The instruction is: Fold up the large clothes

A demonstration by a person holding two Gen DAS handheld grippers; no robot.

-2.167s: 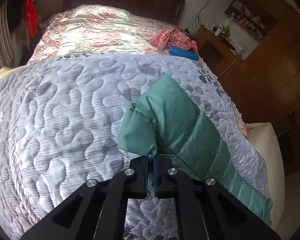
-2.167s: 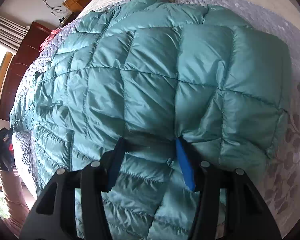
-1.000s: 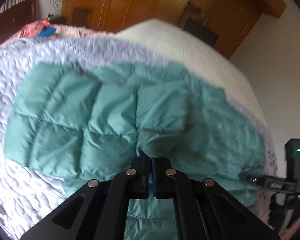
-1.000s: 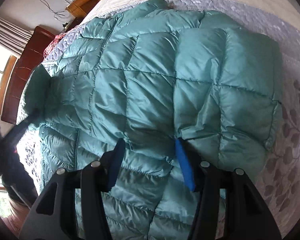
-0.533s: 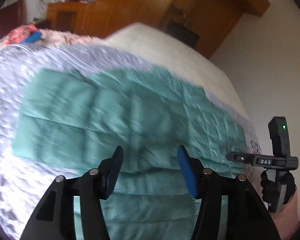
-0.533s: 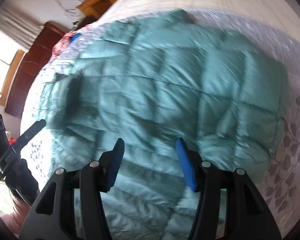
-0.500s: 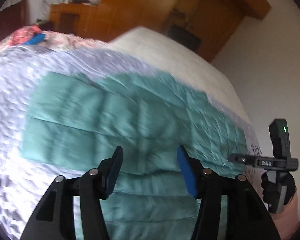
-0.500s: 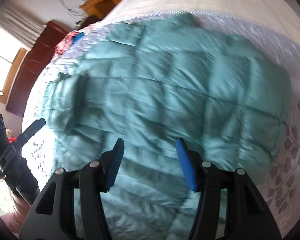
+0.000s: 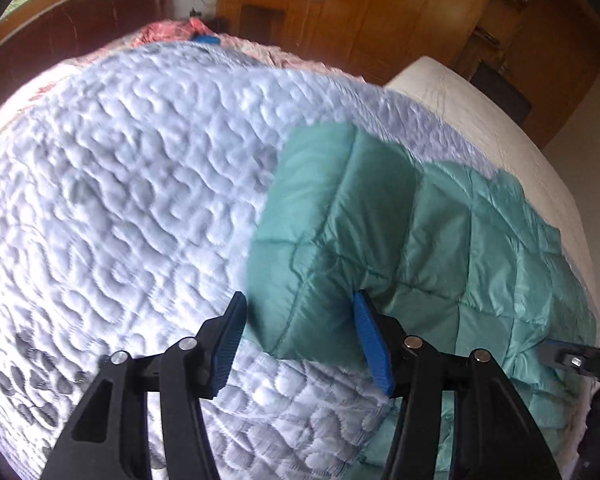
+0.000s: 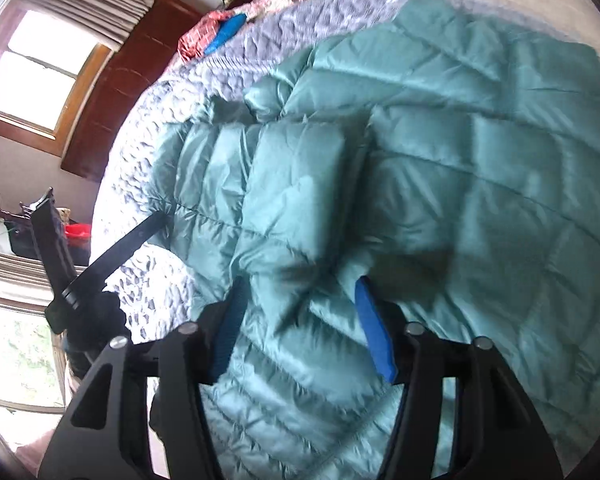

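Both your grippers tilt steeply down over the bed (image 9: 120, 200). Left gripper (image 9: 298, 338): jaws apart, gripping nothing, straddling the corner of the one teal quilted jacket (image 9: 420, 248). Right gripper (image 10: 298, 322): jaws just closing, still parted, around a puffy fold. The jacket lies spread on the quilt, folded sleeve beyond.

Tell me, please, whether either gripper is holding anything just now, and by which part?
Nothing is held: the left gripper and right gripper both stand open over the teal puffer jacket.
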